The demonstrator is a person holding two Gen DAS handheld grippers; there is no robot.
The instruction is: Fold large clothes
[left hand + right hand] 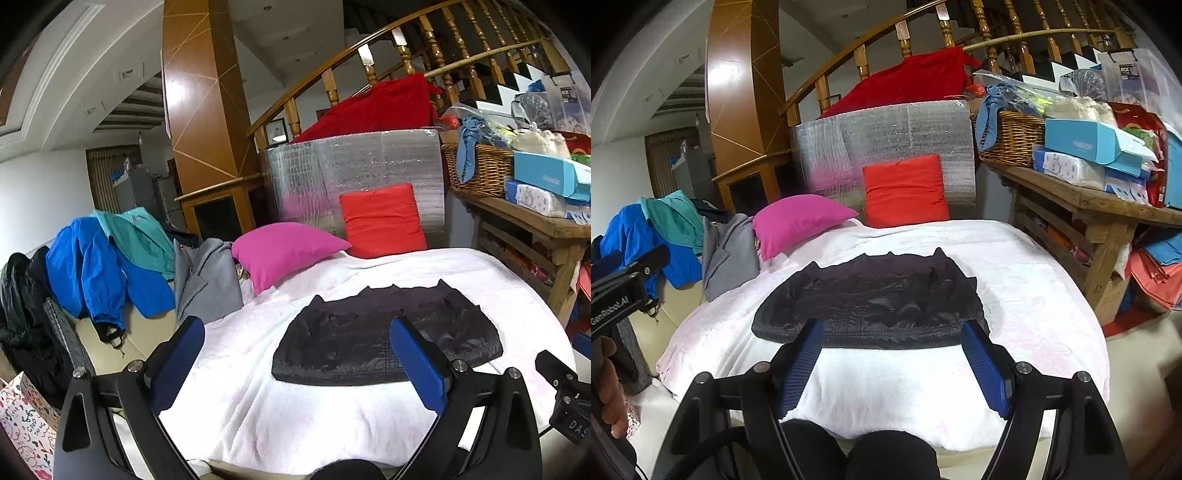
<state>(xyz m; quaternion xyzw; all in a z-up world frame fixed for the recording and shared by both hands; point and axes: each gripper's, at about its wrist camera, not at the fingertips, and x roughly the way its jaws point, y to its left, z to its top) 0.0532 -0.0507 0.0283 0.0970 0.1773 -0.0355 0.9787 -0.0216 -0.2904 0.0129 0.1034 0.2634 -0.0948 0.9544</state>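
A folded black garment (388, 339) lies flat near the middle of a white blanket (280, 417) that covers the bed, its shiny fabric gathered into a compact, roughly rectangular bundle with small points along the far edge. In the left wrist view it sits just right of centre; in the right wrist view (871, 302) it fills the middle of the frame.

The left claw (295, 343) hangs above the blanket in the lower part of its frame, released, its blue pads spread wide with nothing between them but the view of garment and blanket below. The right claw (892, 343) is likewise released, its blue pads apart at the near edge of the garment and pressing on nothing.

Behind the garment, a magenta pillow (284, 251) and a red cushion (384, 221) rest at the far end of the bed, the cushion leaning against a silver foil-covered panel (354, 166). At the left of the frame, a blue jacket (88, 269), a teal shirt (144, 240) and a grey garment (207, 280) lie heaped together. At the right, a wooden bench (1100, 206) carries a wicker basket (1012, 136) and boxes. A hand (609, 391) shows at the lower left edge of the right wrist view.
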